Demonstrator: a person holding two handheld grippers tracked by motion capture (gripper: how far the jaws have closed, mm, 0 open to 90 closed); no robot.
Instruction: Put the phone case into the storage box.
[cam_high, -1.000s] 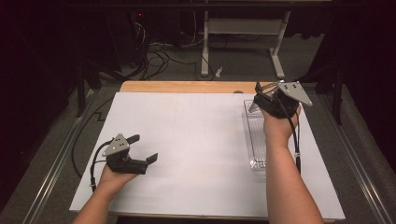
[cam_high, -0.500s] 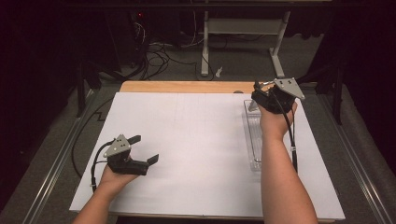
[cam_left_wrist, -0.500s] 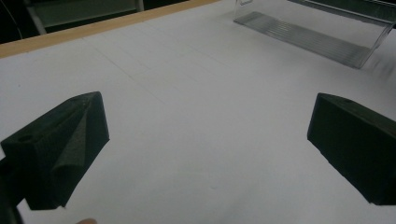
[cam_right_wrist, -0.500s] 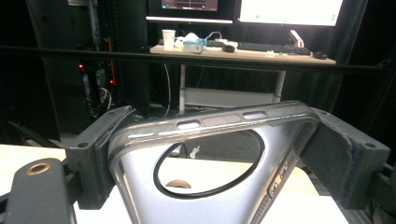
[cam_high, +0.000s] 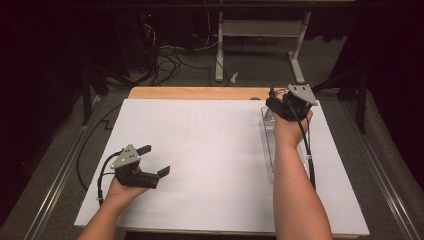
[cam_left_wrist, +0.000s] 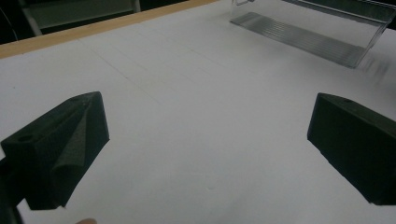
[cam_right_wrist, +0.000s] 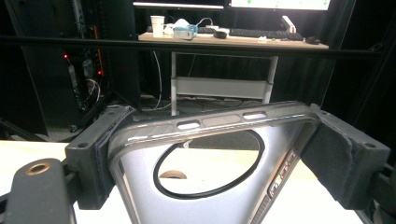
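Right claw (cam_right_wrist: 212, 154) shifted slightly left | grips one phone case (cam_right_wrist: 210, 186); left claw (cam_left_wrist: 205, 149) open; one clear tray (cam_left_wrist: 317, 28)

You are in a lab. A desk (cam_right_wrist: 233, 42) with keyboard (cam_right_wrist: 259, 32) stands beyond the table's (cam_high: 200, 93) far edge. Cables (cam_high: 165, 57) sprawl on the floor.

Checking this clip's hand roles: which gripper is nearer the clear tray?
Right. The right gripper sits at the far end of the clear tray; the left gripper rests open far across the table.

phone case (cam_right_wrist: 205, 205): clear grey, black ring | tongs (cam_left_wrist: 205, 149): black | table sheet (cam_high: 210, 150): white
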